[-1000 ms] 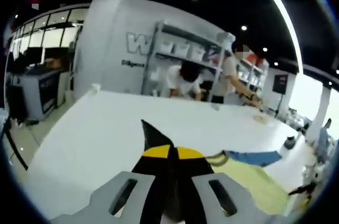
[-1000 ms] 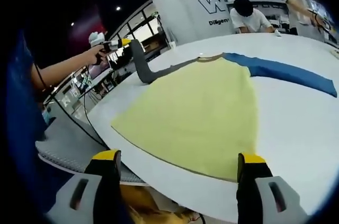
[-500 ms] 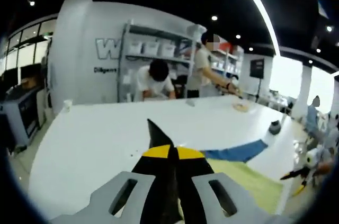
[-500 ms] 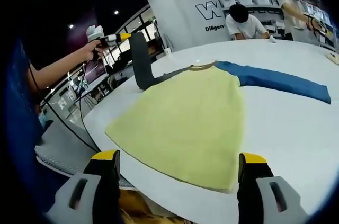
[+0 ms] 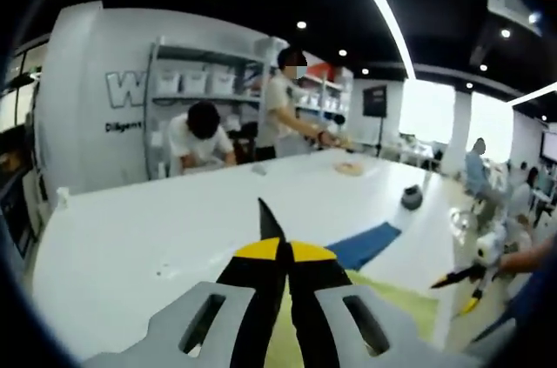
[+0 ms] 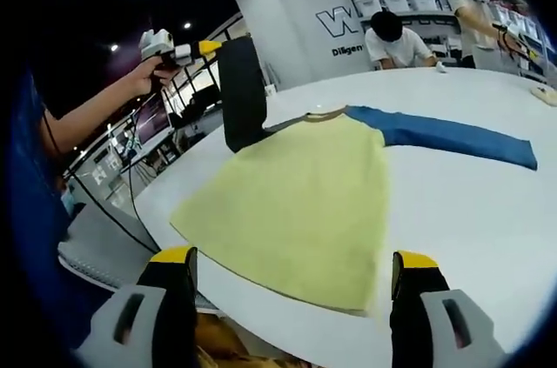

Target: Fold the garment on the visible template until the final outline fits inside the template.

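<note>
Garment (image 6: 305,185) lies flat on the white table (image 6: 470,211): yellow body, one blue sleeve (image 6: 444,135) stretched out to the side, the other sleeve, dark (image 6: 241,94), lifted clear of the surface. Left gripper (image 6: 211,46) is clamped on the cuff end of that dark sleeve, which hangs from it in a vertical strip; in the left gripper view its jaws are pressed together with a dark point of fabric showing between the tips (image 5: 278,248). Right gripper (image 6: 296,268) is spread wide and empty, hovering just off the near hem, touching nothing. Step in hand, by judgement, is folding the lifted sleeve across the yellow body. To do it well, the cuff should be carried over the chest and laid down with the sleeve flat and its fold line along the body's side edge, so nothing juts outward. No template outline can be made out on the table.
</note>
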`<action>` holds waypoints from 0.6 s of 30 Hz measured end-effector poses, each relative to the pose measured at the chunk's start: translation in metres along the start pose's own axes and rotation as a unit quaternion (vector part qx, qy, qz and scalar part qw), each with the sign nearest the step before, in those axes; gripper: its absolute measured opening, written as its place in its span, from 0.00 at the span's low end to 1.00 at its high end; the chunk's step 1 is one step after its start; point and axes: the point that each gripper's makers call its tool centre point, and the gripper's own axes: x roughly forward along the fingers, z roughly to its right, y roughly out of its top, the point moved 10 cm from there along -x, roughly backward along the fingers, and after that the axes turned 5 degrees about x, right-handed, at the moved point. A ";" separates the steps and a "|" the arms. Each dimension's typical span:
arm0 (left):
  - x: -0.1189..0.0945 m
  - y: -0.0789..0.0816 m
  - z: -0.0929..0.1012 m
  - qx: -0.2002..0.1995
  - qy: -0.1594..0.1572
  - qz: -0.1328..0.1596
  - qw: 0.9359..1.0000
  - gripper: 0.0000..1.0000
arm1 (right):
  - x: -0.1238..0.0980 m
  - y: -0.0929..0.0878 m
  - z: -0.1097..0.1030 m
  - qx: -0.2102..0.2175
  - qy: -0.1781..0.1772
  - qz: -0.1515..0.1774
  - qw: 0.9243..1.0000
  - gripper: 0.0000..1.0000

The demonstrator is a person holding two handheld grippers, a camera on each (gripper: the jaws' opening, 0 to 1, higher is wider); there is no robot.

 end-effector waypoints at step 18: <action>0.012 -0.046 0.104 0.068 -0.126 -0.042 0.989 0.00 | -0.007 -0.011 0.002 0.022 -0.003 0.000 1.000 0.91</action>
